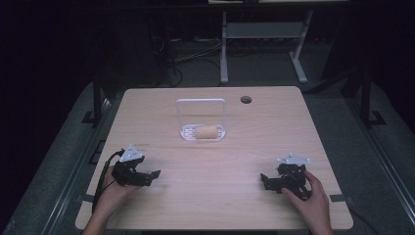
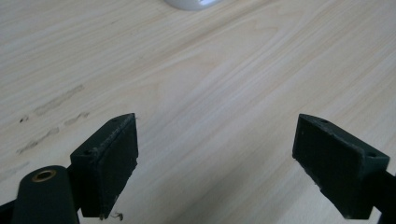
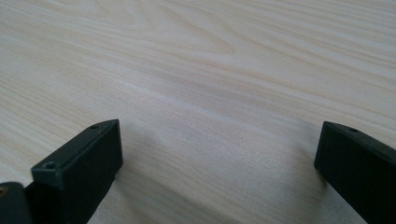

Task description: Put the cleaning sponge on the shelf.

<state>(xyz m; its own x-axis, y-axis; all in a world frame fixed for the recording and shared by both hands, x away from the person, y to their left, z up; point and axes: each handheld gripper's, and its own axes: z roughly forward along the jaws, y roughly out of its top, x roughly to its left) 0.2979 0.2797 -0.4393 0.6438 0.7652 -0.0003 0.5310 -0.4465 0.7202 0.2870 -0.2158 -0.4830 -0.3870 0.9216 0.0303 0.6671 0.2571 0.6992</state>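
Left gripper [image 1: 155, 175] and right gripper [image 1: 264, 179] rest wide open, empty, on the wooden table [image 1: 147, 122]; at 12 o'clock, a tan bread roll [image 1: 207, 132] lies in a clear lidded container [image 1: 184, 131].

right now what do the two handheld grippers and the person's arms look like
Both the left gripper and the right gripper are black, each topped by a grey three-cornered plate. A dark cable trails from the left one. Up close the jaws are blocky, matte black wedges with small screw holes and roughened edges. The person's forearms are bare, no sleeves showing.
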